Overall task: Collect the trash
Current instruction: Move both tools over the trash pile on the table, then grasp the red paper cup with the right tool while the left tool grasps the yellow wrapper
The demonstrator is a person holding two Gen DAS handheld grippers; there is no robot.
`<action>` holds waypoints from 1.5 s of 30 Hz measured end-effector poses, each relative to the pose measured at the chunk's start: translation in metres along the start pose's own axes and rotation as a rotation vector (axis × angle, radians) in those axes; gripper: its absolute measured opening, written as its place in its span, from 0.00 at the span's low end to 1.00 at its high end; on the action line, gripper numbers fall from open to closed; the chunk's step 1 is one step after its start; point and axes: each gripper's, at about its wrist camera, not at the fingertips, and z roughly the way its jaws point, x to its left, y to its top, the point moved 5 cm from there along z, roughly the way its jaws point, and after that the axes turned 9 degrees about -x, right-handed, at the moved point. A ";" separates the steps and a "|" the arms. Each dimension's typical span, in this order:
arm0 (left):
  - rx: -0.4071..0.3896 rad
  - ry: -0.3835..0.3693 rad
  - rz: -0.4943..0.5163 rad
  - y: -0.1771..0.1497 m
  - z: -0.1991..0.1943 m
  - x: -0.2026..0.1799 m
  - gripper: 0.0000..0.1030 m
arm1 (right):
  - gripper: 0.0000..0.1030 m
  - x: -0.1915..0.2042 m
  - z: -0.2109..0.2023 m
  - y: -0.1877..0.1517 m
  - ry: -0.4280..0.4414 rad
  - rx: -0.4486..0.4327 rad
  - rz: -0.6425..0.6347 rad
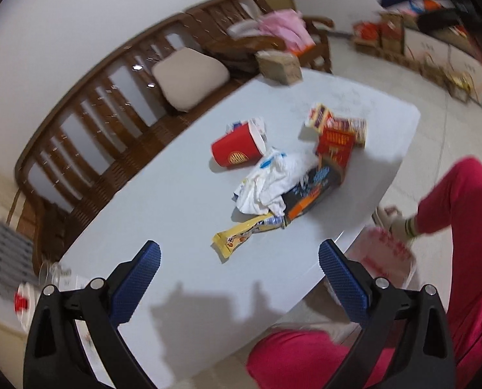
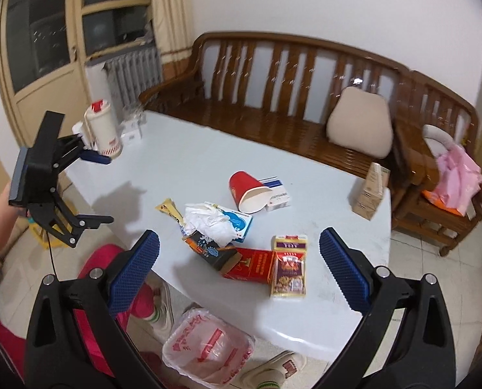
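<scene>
Both grippers gape empty; the right gripper (image 2: 239,249) hovers nearer the red packet (image 2: 250,264), lying crosswise just ahead.

On the tabletop (image 2: 182,159) lie one red paper cup (image 2: 245,191), one crumpled white tissue (image 2: 210,220), one yellow wrapper (image 2: 169,210), and three red cigarette packs (image 2: 288,270). One lined bin (image 2: 208,347) stands on the floor.

trash pile (image 2: 234,236) on table (image 2: 322,201), bench (image 2: 273,120) behind
</scene>
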 end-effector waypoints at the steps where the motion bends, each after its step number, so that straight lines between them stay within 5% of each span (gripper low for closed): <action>1: 0.010 -0.017 0.017 0.000 0.005 0.000 0.93 | 0.94 -0.001 0.007 0.005 0.018 0.014 -0.008; 12: 0.126 -0.216 0.198 -0.015 0.077 0.000 0.93 | 0.94 -0.007 0.100 0.038 0.120 0.175 -0.109; 23: 0.199 -0.311 0.210 -0.035 0.135 0.009 0.93 | 0.94 -0.008 0.208 0.023 0.185 0.358 -0.191; 31: 0.179 -0.363 0.207 -0.038 0.153 0.014 0.93 | 0.94 -0.007 0.270 0.005 0.199 0.462 -0.259; 41: 0.207 -0.405 0.148 -0.034 0.173 0.023 0.93 | 0.94 -0.010 0.312 -0.011 0.201 0.512 -0.255; 45: 0.241 -0.405 0.128 -0.034 0.187 0.028 0.78 | 0.88 -0.012 0.318 -0.014 0.196 0.520 -0.241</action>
